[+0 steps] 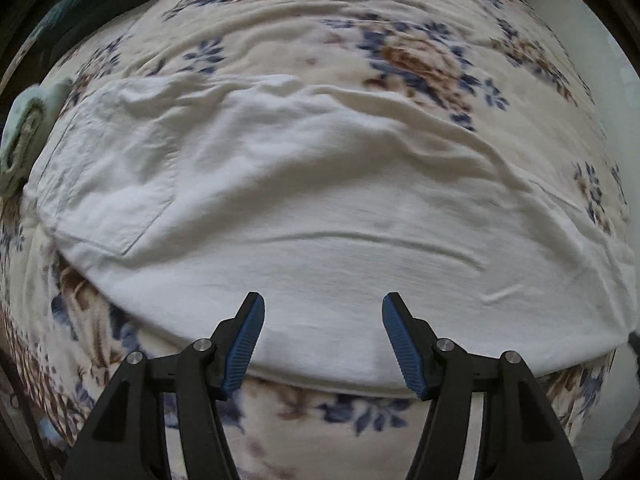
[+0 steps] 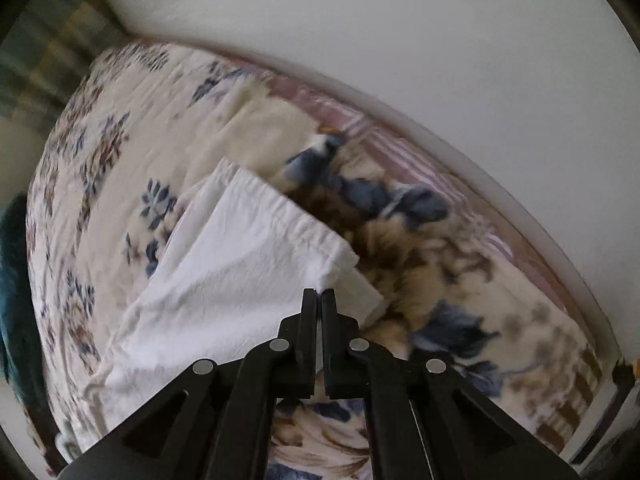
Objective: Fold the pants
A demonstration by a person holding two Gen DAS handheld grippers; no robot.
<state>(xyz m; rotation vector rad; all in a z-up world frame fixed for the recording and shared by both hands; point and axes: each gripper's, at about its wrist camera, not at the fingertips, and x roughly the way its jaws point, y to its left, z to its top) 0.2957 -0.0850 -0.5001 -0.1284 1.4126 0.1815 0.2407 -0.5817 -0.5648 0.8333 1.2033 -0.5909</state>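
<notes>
White pants (image 1: 304,200) lie spread sideways across a floral blanket (image 1: 416,60), back pocket at the left. My left gripper (image 1: 323,304) is open and empty, hovering over the pants' near edge. In the right wrist view my right gripper (image 2: 319,294) is shut on the hem of a white pant leg (image 2: 240,256) and holds that end lifted above the blanket (image 2: 440,256).
A rolled pale green cloth (image 1: 24,136) lies at the pants' left end. A white wall (image 2: 400,40) runs along the bed's far side, with a striped sheet (image 2: 400,148) at its edge. A dark teal item (image 2: 12,264) sits at the left.
</notes>
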